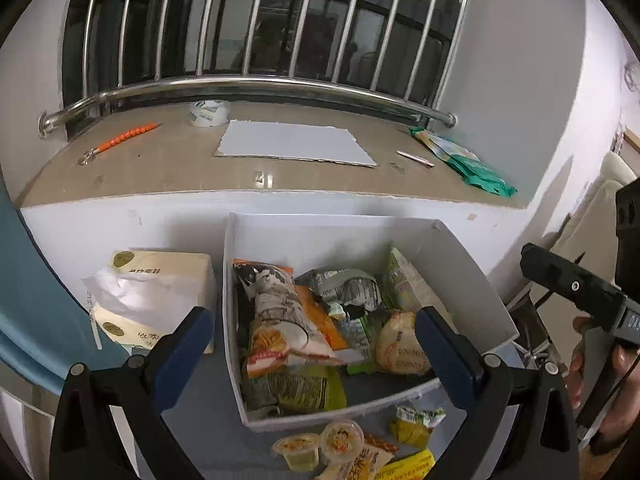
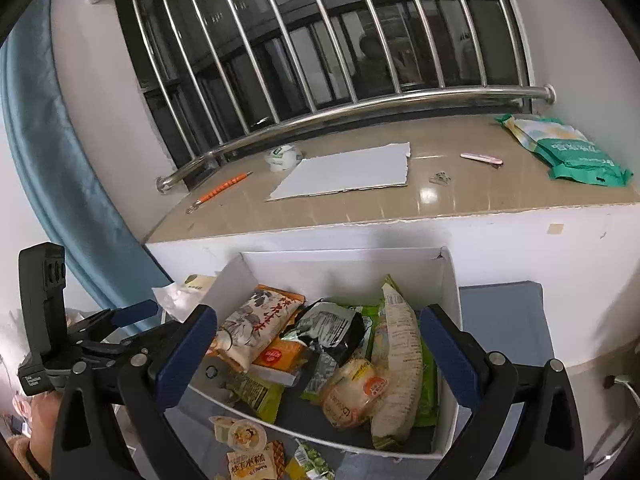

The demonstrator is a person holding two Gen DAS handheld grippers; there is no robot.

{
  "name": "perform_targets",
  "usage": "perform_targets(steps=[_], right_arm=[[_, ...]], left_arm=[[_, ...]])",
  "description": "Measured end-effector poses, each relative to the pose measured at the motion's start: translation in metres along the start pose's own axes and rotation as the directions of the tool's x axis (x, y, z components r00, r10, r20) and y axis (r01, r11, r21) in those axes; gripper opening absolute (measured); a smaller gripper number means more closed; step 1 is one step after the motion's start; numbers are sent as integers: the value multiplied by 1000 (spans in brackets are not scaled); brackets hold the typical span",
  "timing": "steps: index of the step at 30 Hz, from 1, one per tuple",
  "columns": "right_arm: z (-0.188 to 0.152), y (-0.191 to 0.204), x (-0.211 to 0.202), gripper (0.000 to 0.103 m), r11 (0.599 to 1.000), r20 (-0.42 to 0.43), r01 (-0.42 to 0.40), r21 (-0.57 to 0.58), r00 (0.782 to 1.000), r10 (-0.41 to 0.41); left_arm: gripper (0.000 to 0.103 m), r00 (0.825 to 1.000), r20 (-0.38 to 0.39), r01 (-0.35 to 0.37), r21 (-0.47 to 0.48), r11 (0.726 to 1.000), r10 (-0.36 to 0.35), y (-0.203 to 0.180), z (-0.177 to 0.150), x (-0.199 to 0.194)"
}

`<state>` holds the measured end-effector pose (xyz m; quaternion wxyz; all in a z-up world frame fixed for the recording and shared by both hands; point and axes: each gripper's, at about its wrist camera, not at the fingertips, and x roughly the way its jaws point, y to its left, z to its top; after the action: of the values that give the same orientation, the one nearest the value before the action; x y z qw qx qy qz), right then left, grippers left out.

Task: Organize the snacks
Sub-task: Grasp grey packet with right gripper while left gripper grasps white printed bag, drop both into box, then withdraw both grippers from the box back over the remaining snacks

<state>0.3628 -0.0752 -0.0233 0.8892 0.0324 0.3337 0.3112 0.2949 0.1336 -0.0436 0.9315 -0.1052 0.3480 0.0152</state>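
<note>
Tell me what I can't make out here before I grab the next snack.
- Loose snacks in front of the white box: cut off by the bottom edge in both wrist views.
- Packets at the box's bottom: buried under the top packets.
- Tissue pack: partly behind the left gripper fingers; right wrist view shows only a corner.
- Small metal item on the sill: too small to identify.

Snack box ahead of both tongs, below a window ledge

The box [image 1: 472, 272], full of snack packets [image 1: 288, 320], lies ahead between the spread left tongs [image 1: 316, 344] and right tongs [image 2: 320, 344], nothing gripped. Jelly cups [image 1: 320, 442] and loose packets [image 1: 416, 424] lie on the tabletop [image 2: 504, 320] nearer than the box. A tissue pack [image 1: 160, 288] sits left of it. Beyond, the ledge [image 1: 160, 172] carries a sheet [image 1: 296, 144].
</note>
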Motion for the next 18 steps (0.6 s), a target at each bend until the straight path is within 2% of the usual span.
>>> perform_targets(steps=[4, 8, 12, 16, 18], right_arm=[[-8, 7, -16, 103, 1000, 8, -27, -4, 1000, 27], [-31, 14, -46, 103, 998, 28, -61, -17, 998, 61], [-66, 17, -77, 103, 995, 28, -100, -8, 995, 101], [-112, 19, -102, 103, 993, 23, -121, -8, 992, 121], [-139, 21, -109, 103, 994, 6, -111, -12, 994, 111]], left_arm=[[103, 999, 30, 11, 45, 999, -13, -16, -10, -31], [103, 997, 66, 31, 113, 993, -39, -35, -31, -70], [103, 994, 88, 44, 167, 985, -59, -51, -68, -104], [103, 989, 91, 100, 142, 985, -113, -56, -113, -127], [103, 991, 89, 91, 127, 988, -103, -57, -138, -134]])
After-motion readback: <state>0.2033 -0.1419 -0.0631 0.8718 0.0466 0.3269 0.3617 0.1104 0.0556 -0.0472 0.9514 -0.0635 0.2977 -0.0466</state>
